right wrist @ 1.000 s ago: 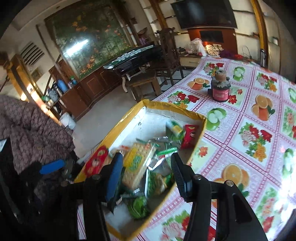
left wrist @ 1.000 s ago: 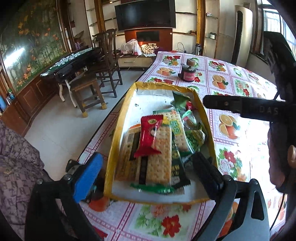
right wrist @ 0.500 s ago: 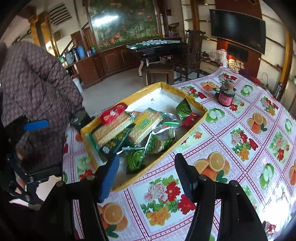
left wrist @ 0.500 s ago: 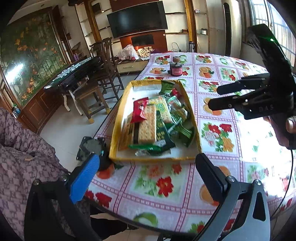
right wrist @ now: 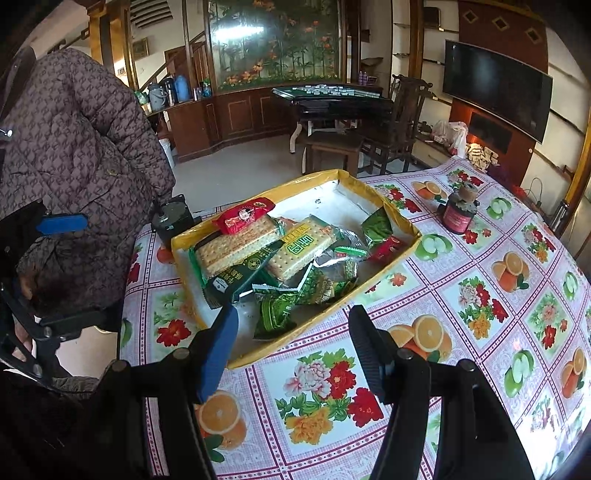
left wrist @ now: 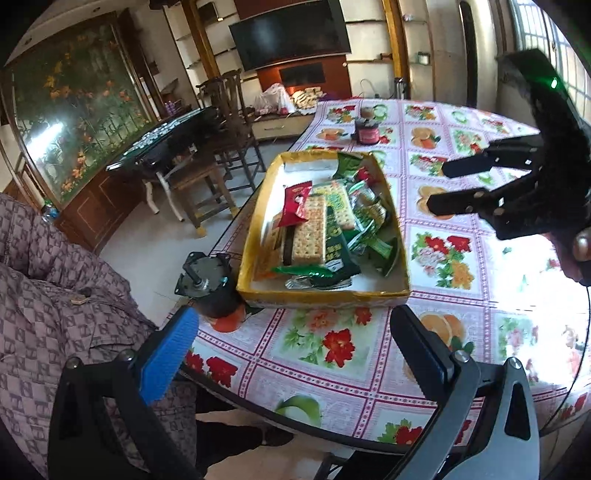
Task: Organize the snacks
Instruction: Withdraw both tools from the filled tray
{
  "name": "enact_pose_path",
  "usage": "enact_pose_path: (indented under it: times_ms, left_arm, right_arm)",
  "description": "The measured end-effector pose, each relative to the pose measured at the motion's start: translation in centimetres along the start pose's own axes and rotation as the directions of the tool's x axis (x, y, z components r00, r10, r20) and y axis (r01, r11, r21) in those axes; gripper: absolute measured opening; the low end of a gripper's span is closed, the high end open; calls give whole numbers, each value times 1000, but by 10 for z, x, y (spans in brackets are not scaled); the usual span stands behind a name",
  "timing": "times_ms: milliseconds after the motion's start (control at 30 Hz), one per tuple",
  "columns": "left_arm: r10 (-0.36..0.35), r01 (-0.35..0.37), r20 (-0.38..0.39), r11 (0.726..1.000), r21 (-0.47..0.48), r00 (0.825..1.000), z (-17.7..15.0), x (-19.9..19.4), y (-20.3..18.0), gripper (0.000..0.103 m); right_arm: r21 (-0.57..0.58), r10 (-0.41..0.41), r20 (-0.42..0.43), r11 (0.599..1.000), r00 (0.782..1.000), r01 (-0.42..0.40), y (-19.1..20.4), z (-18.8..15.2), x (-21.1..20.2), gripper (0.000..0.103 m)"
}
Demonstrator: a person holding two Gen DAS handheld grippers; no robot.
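The snack tray (right wrist: 373, 284) lies ahead of both empty grippers, nearer the half-open right gripper (right wrist: 291, 354) than the wide-open left gripper (left wrist: 291, 354).

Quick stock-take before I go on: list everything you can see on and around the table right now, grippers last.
yellow tray: one, yellow rim, white inside, at the table's near-left edge
cracker packs: two, tan in green wrap, lying in the tray
red packet: one, red, atop the crackers
small green packets: several, green, heaped in the tray
jar: one, dark red, on the table beyond the tray
black device: one, black, at the table edge beside the tray
tablecloth: one, fruit and flower print
wooden chairs: two, dark, beyond the table
television: one, black, on the far wall
left gripper: open, empty
right gripper: open, empty
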State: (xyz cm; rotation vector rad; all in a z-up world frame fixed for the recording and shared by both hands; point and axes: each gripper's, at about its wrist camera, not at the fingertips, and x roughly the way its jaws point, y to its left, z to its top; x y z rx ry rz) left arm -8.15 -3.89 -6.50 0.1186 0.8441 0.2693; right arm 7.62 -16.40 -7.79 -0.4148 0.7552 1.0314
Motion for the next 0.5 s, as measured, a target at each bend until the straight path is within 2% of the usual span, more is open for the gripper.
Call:
enact_pose_path:
  times_ms: [233, 333, 433, 500]
  left_arm:
    - [-81, 83, 19, 994, -70, 996, 3, -4, 10, 103]
    - [-81, 86, 46, 990, -113, 996, 4, -7, 18, 102]
    - [-63, 73, 81, 990, -120, 995, 6, -15, 20, 102]
    - [-56, 65, 78, 991, -119, 995, 8, -16, 20, 102]
  right_arm:
    - [-21, 8, -18, 1000, 1000, -9, 3, -2, 4, 62]
    - [-27, 15, -18, 1000, 1000, -15, 6, -2, 5, 62]
    - [-32, 27, -19, 999, 999, -28, 10, -1, 6, 62]
    - [-38, 32, -21, 999, 999, -33, 13, 0, 8, 62]
